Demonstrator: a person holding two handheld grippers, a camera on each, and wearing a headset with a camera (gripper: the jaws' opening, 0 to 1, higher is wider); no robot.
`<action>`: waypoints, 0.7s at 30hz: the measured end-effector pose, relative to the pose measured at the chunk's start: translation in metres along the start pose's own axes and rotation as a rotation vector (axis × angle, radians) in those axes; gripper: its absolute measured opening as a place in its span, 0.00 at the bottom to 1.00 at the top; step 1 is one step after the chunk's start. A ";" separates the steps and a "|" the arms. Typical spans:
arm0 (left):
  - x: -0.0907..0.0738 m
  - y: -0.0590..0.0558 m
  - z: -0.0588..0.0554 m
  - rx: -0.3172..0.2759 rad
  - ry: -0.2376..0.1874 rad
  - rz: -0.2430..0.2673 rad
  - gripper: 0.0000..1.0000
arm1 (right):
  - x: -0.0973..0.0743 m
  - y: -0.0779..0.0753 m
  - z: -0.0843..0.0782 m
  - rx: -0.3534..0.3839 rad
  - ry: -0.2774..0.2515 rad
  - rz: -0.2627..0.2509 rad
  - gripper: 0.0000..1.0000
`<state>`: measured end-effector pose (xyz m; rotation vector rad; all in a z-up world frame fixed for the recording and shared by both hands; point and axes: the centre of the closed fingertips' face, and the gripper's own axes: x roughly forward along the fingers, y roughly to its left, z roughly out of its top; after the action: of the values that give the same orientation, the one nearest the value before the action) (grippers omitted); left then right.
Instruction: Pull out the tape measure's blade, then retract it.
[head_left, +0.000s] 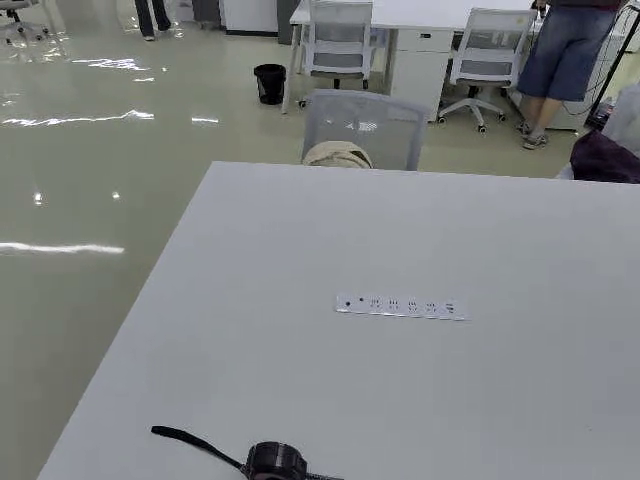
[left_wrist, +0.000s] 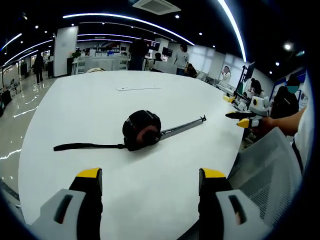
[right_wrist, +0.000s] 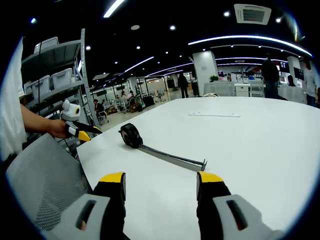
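— Where is the tape measure (left_wrist: 142, 130)?
— On the white desk (head_left: 420, 390), close to its near edge. The black case lies on its side, and its strap (left_wrist: 87, 146) trails flat to the left.
— And the blade (right_wrist: 172, 157)?
— It is drawn out partway and lies flat on the desk, running right from the case. The hooked end rests on the surface.
— What are the tools doing?
— The left tool (left_wrist: 150, 175) is released. Its yellow-tipped jaws are spread wide with nothing between them, just short of the case and not touching it. The right tool (right_wrist: 161, 177) is also released, with its jaws apart near the blade's hooked end and clear of it.
— Anything else on the desk?
— A white power strip (head_left: 400, 306) lies farther back, well apart from the tape measure. A grey mesh chair (head_left: 365, 125) stands at the far edge.
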<state>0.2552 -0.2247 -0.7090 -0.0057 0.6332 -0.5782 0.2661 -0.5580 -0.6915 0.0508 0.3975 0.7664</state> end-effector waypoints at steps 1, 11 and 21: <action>-0.001 0.001 0.000 0.003 -0.002 0.004 0.78 | -0.001 0.000 -0.001 -0.001 0.000 -0.002 0.57; -0.001 0.000 -0.001 -0.006 0.001 0.007 0.78 | -0.005 0.003 -0.005 0.019 0.002 -0.010 0.58; 0.000 -0.001 -0.002 0.001 0.009 0.004 0.77 | -0.004 0.001 -0.008 0.026 0.001 -0.012 0.58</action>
<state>0.2536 -0.2253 -0.7110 -0.0004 0.6417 -0.5751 0.2597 -0.5609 -0.6975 0.0726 0.4081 0.7493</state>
